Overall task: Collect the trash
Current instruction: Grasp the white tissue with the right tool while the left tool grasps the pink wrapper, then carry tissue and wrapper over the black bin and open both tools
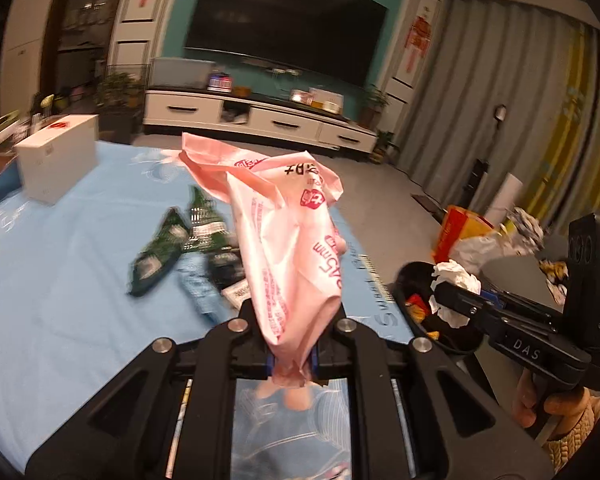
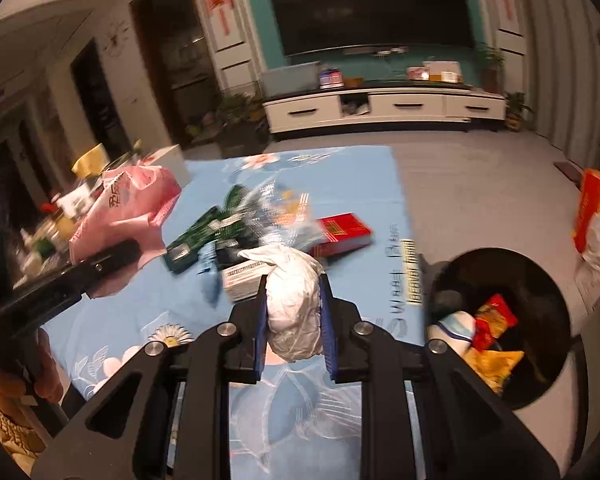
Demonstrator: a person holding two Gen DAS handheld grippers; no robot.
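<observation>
1. The left gripper [image 1: 291, 364] has its jaws clamped on the bottom corner of a pink plastic wrapper [image 1: 284, 240], which stands up crumpled above the table [image 1: 60, 300].
2. The right gripper [image 2: 293, 320] has its jaws closed around a crumpled white plastic wad [image 2: 294, 308], held above the near edge of the table.
3. The table wears a light blue floral cloth [image 2: 340, 184]. On it lie several green packets [image 2: 204, 236] in a loose pile, a red box [image 2: 342, 234] just right of them, and a white box [image 1: 56, 158] at the far left corner.
4. A black trash bin [image 2: 540, 280] stands on the floor just beside the table's right edge; inside are a red snack bag [image 2: 494, 320], yellow wrappers and a white and blue item.
5. A hand [image 1: 540, 408] grips the right gripper's handle in the left wrist view.
</observation>
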